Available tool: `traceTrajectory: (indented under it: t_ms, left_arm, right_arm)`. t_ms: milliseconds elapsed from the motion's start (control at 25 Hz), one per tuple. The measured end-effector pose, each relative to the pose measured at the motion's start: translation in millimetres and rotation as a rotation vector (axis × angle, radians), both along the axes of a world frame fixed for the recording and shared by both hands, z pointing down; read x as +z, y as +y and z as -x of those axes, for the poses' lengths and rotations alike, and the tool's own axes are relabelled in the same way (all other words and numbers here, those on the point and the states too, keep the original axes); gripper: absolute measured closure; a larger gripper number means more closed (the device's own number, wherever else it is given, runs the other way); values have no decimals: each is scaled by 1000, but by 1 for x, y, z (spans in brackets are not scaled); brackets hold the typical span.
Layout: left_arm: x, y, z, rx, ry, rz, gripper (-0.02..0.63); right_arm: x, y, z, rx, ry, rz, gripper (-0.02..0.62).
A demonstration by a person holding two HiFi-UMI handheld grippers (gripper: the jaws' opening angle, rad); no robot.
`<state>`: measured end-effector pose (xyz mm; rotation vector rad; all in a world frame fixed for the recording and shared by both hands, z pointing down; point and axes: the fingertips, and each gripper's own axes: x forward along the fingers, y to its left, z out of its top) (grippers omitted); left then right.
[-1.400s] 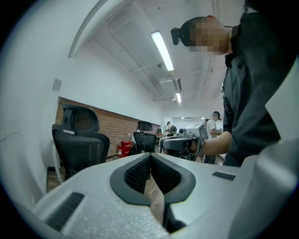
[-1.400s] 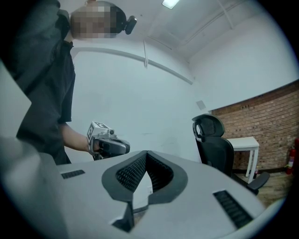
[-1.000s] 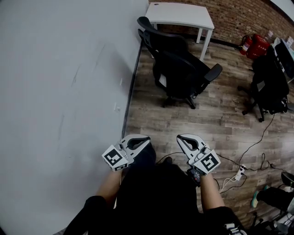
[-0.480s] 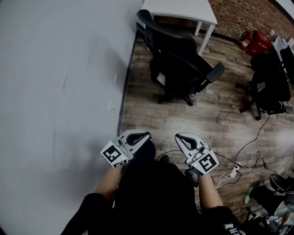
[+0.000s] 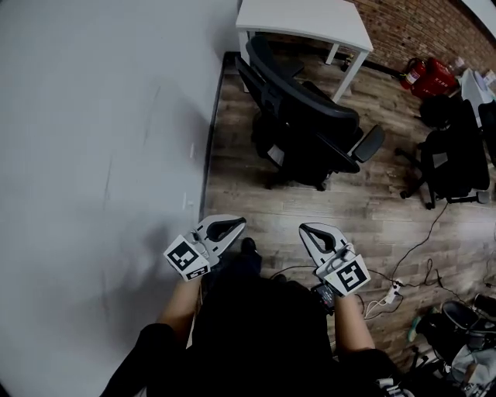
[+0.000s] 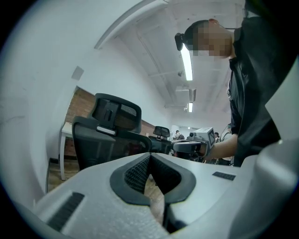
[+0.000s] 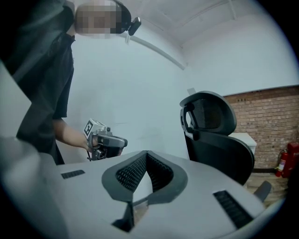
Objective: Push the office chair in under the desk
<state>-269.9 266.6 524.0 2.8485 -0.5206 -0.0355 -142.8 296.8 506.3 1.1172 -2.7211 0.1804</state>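
A black office chair (image 5: 310,132) stands on the wood floor with its back toward me, turned at a slant in front of the white desk (image 5: 302,19). My left gripper (image 5: 235,224) and right gripper (image 5: 307,230) are held side by side in front of my body, both shut and empty, well short of the chair. In the left gripper view the chair (image 6: 110,135) rises beyond my shut left gripper (image 6: 148,156). Seen from the right gripper view, the chair's backrest (image 7: 215,135) is ahead to the right of the right gripper (image 7: 146,154).
A white wall (image 5: 93,155) runs along the left. A second black chair (image 5: 453,147) stands at the right, with red fire extinguishers (image 5: 426,74) by the brick wall (image 5: 418,23). Cables and a power strip (image 5: 391,295) lie on the floor at my right.
I have walked closer to the chair and desk, which now sit nearer and larger in the head view. Both grippers stayed shut and moved forward with me.
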Motion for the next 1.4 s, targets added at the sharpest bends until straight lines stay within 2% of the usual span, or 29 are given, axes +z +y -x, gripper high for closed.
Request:
traceTrajectory:
  t_ms: [200,400,720,960,1120,1400]
  left_arm:
    - [-11,-51,19,29,7,-18,589]
    - [-22,-80,19,41,22,-43,591]
    - [-30,-162,22,48,-39,-127,590]
    - [-40,-205,-11,154,-127,-192,589]
    - [-49,-241,-25,201,-202,-217,589]
    - [-65,-316,-16,314,-454,-330,589]
  right_arm:
    - [-10,-28,4,41,69,-6,589]
    - [-20,-40,-18,96,102,-24,589]
    - [-14,-81,-52,148,115,-59,589]
    - [-36,-112,-96,192,132,-155,589]
    - [-50,-131,-133,237,156,-185,589]
    - [-69,-160,-177,268,80,-112,586]
